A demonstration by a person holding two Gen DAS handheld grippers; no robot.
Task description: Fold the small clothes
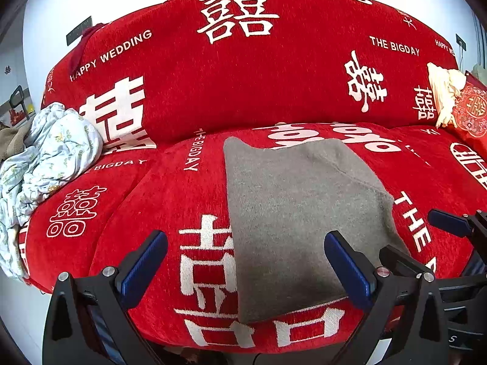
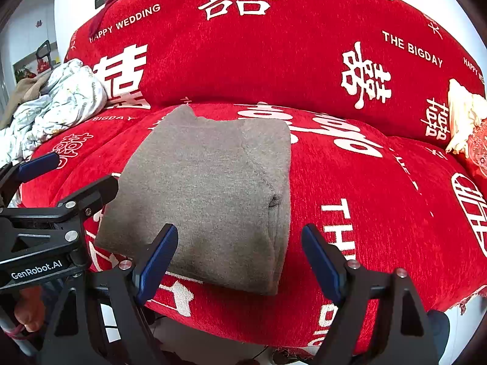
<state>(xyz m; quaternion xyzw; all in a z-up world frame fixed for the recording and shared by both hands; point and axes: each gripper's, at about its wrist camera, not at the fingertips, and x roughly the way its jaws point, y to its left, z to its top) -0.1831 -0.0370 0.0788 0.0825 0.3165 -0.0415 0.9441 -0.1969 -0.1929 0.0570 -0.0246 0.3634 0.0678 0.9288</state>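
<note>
Folded grey sweater (image 2: pixel 210 182) sits on the red sofa seat (image 2: pixel 380 213), long axis running 6 to 12. Right tongs (image 2: pixel 239 258) and left tongs (image 1: pixel 246 261) both gape empty at its 6 o'clock hem; right looks nearer.

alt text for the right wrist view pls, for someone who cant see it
A grey folded garment lies flat on a red sofa cover printed with white characters. The right hand-held gripper hovers open over the garment's near edge, holding nothing. A crumpled floral cloth sits at the far left, and the left hand-held gripper shows at the left edge.
</note>
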